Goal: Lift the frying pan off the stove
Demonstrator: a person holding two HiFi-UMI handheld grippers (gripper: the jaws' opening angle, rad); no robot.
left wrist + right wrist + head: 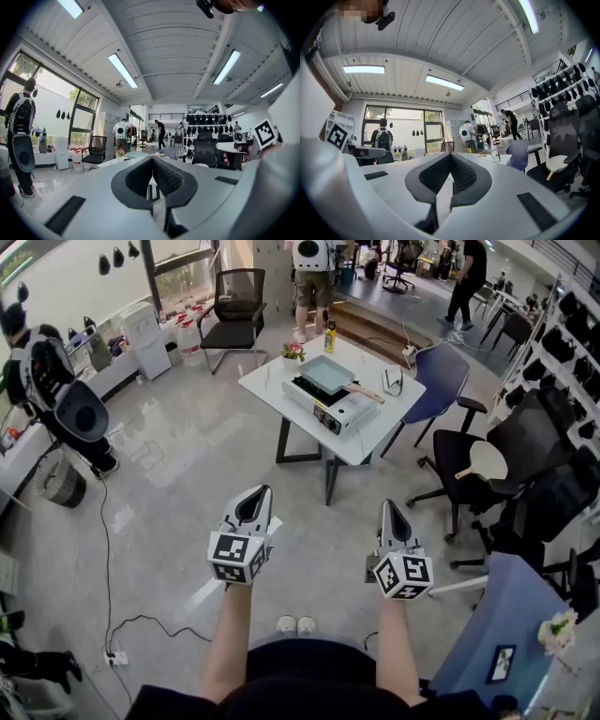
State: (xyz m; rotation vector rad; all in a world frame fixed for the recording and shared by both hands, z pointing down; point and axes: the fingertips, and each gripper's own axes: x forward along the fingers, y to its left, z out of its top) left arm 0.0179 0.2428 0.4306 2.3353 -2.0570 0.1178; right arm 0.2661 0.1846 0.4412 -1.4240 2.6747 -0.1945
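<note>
Pale glossy floor fills a big open workroom, and a white square table (274, 381) on dark legs stands at its middle, well ahead of the person. On that table sits a silver portable gas stove (339, 412), and the pale teal square frying pan (327, 373) rests flat on top of it, its wooden handle (365, 394) sticking out toward the table's right side. At the table's far edge stand a yellow bottle (330, 337) and a small pot of pink flowers (293, 352). A blue-backed chair (441, 374) stands just beside the table on the right; a black mesh chair (234, 307) stands beyond the table to the left.

Both tools hang level over the floor, well short of the table. The left gripper (263, 491) has its dark ribbed jaws pressed together with nothing between them, as its own view confirms (151, 160). The right gripper (388, 507) is likewise closed and empty (450, 157). Neither touches the pan.
</note>
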